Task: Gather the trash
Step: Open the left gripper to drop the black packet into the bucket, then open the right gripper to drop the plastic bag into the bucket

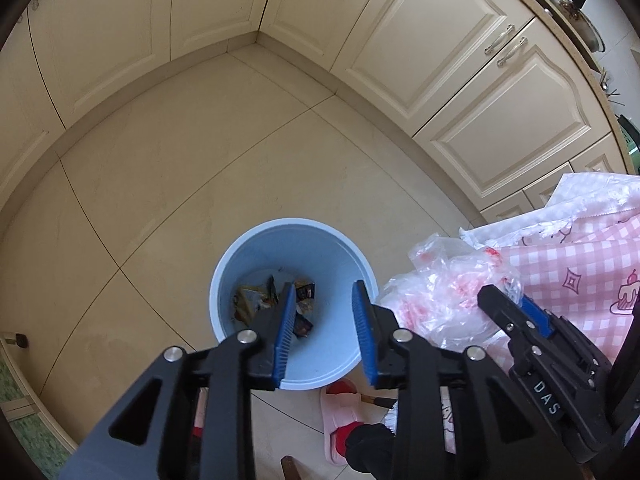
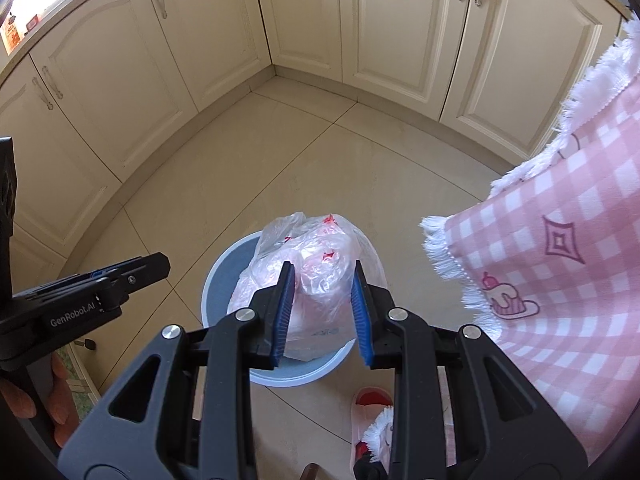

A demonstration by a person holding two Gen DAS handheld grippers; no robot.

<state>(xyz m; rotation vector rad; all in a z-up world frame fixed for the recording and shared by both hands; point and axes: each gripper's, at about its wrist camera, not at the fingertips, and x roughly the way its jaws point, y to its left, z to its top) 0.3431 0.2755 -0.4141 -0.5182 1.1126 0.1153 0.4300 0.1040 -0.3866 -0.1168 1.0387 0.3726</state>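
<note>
Left wrist view: left gripper point(image 1: 322, 320) jaws partly apart, nothing betw. them, over round light-blue plastic bin point(image 1: 294, 374) w/ wrappers inside. Crumpled clear plastic bag w/ red print point(image 2: 320, 276) sits betw. right gripper point(image 2: 322, 312) jaws, above bin; grip can't tell.

My ribbed blue rubber-like pads point(image 1: 285, 330) look matt. The thin clear plastic bag point(image 2: 316, 268) is glossy and crinkled, the round light-blue plastic bin point(image 1: 256, 248) smooth, the pink checked cloth point(image 2: 560, 280) fringed.

Cream cabinets point(image 1: 460, 32), tablecloth point(image 2: 560, 280) (pink checked)
</note>
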